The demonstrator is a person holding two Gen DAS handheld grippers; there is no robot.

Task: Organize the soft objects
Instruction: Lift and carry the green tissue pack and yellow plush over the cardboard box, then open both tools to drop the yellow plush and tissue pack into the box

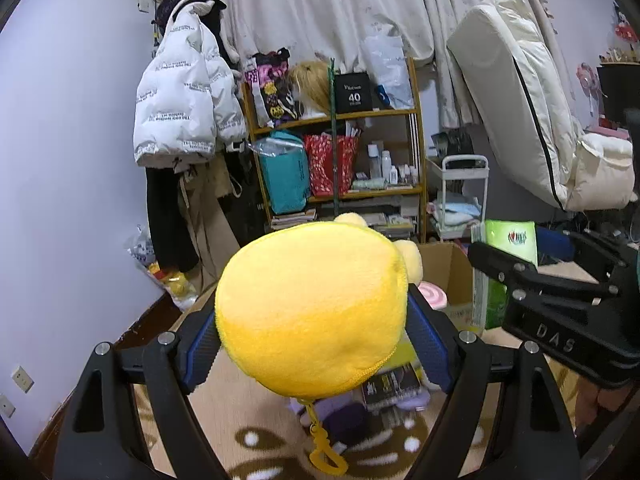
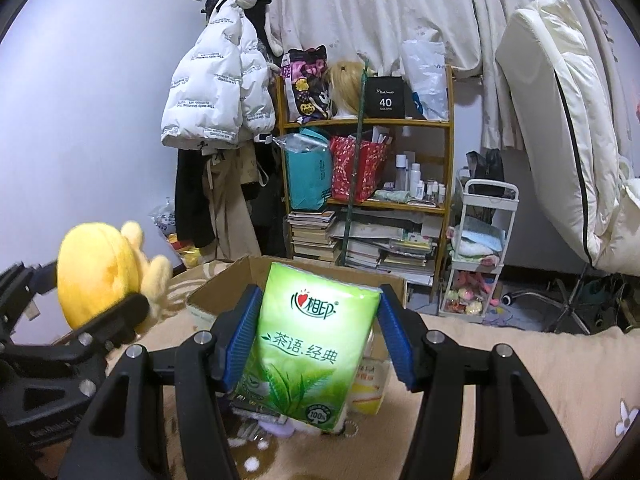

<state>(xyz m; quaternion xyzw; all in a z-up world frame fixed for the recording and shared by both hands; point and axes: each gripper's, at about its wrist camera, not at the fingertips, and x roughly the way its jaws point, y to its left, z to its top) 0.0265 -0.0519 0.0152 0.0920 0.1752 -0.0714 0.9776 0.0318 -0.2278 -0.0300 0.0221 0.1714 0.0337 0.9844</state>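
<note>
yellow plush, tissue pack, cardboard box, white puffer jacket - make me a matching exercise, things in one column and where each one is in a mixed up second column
Things:
1. yellow plush
2. green tissue pack
3. cardboard box
4. white puffer jacket

Places:
a. hanging on the wall left of the shelf
b. between the fingers of the right gripper
c. open on the rug, behind both held items
d. between the fingers of the left gripper

Pairs: 1-d, 2-b, 3-c, 4-a

Dim, cool indoor light with soft shadows; strong fisheye bending and black vignette corners; sharp focus throughout
</note>
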